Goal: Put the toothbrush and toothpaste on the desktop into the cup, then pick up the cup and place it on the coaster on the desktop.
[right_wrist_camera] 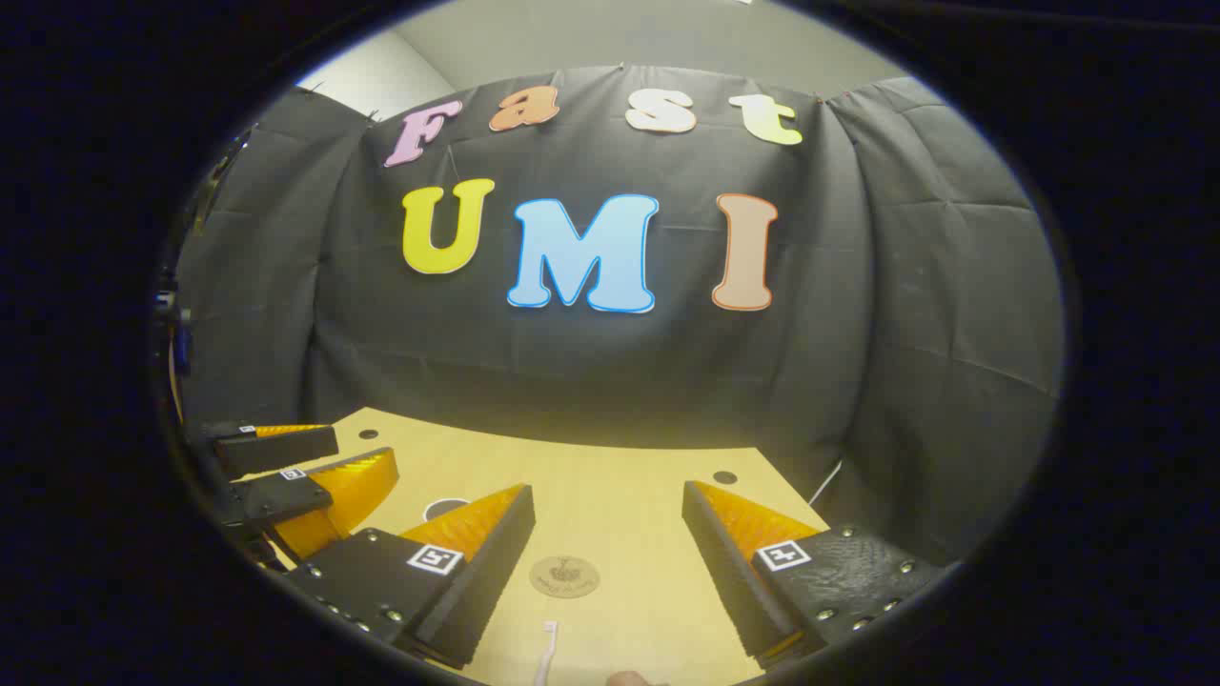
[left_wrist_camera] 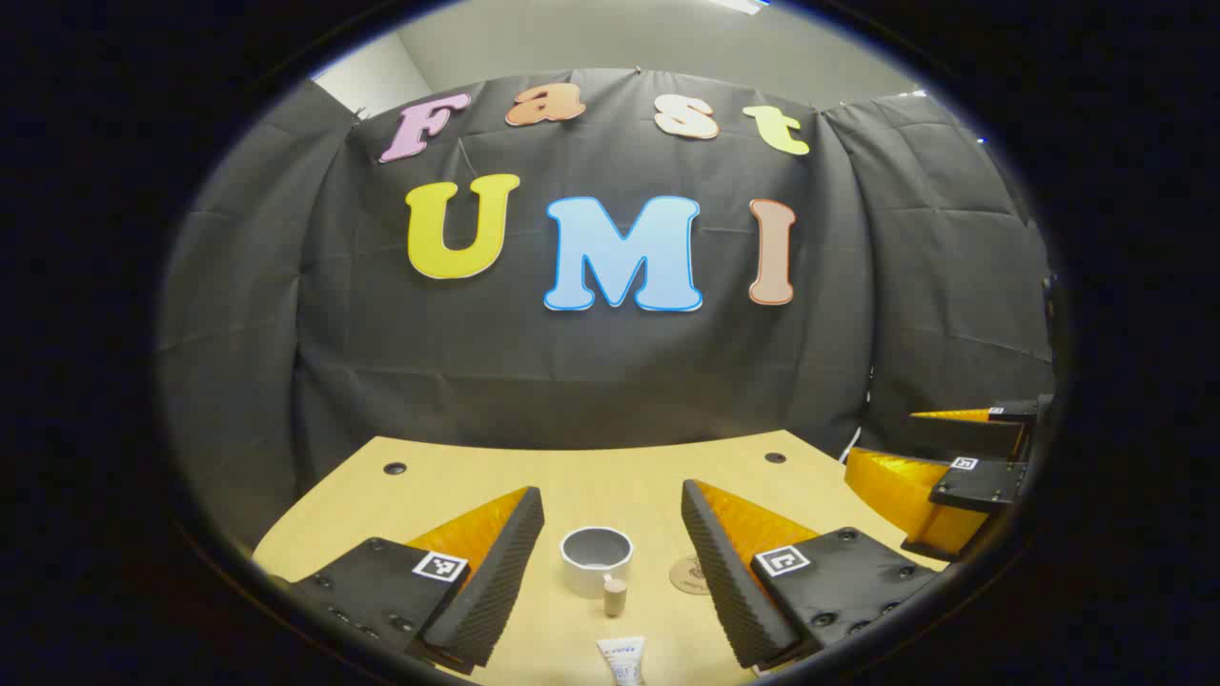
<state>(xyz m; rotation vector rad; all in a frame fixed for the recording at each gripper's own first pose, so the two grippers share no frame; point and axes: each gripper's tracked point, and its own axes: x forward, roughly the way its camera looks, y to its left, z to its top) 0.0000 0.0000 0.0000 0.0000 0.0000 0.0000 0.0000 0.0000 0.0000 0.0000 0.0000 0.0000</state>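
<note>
Fingers on both grippers are spread wide, nothing held: left gripper [left_wrist_camera: 612,534], right gripper [right_wrist_camera: 608,529], both hanging over the wooden worktop [left_wrist_camera: 610,476]. Between the left fingers stands the cup [left_wrist_camera: 596,560], upright, with the toothpaste [left_wrist_camera: 621,657] lying nearer the camera, cap pointing at the cup. The coaster [right_wrist_camera: 564,576] lies between the right fingers, and the toothbrush [right_wrist_camera: 546,650] sits just below it, nearer the camera.
</note>
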